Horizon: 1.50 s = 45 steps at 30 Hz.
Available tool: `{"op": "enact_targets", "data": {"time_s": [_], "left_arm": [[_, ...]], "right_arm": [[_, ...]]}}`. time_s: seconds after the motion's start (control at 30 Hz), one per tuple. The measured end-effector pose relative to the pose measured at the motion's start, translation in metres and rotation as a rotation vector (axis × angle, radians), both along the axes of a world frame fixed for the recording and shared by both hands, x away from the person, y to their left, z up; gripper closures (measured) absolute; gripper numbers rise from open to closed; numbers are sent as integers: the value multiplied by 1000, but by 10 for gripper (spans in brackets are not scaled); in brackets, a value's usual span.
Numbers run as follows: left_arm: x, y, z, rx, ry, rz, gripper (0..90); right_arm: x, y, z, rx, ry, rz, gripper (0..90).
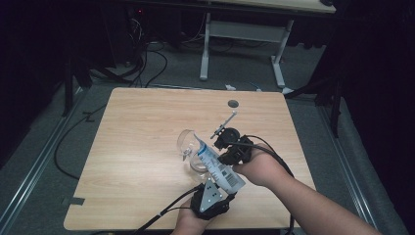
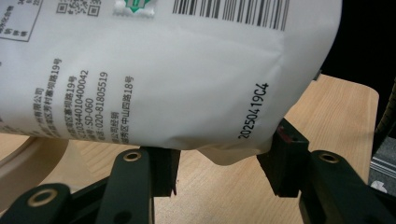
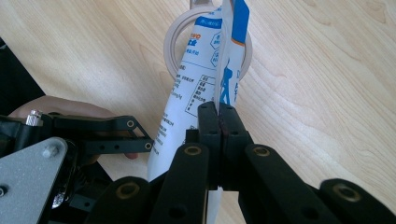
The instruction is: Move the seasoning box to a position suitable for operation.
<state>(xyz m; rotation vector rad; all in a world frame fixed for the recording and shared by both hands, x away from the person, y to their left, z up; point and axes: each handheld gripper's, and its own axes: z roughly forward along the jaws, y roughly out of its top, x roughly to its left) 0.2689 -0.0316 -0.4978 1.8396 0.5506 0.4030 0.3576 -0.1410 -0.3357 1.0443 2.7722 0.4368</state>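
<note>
Hand-held gripper pair tips a white-and-blue printed plastic pouch (image 1: 218, 164) toward a clear glass bowl (image 1: 188, 144) on the wooden table (image 1: 137, 147): right hand-held gripper (image 3: 219, 122) pinches its edge, left hand-held gripper (image 2: 219, 163) half-open beneath the bottom.

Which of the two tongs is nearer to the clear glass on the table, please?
Right. The right tongs, shut on the pouch, sit just beside the glass. The left tongs are at the pouch's bottom end, nearer the table's front edge.
</note>
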Motion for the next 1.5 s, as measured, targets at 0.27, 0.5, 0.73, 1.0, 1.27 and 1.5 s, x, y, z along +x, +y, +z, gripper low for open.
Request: {"op": "enact_targets", "data": {"time_s": [0.27,0.5,0.73,1.0,1.27,1.5], "left_arm": [[-1,-3,1,14,-13,-2,538],[0,-5,4,1,0,-5,534],[1,-5,6,0,-6,-11,530],[0,-5,7,7,-18,-9,528],[1,-5,8,8,-24,-2,531],[2,-5,7,12,-23,-2,533]], "right_arm": [[1,-2,-1,10,13,-13,898],[2,-4,0,11,5,-12,899],[2,-5,2,15,0,-8,899],[3,-4,4,16,-5,-5,899],[5,-2,5,22,3,-9,898],[9,-1,4,26,42,-53,897]]}}
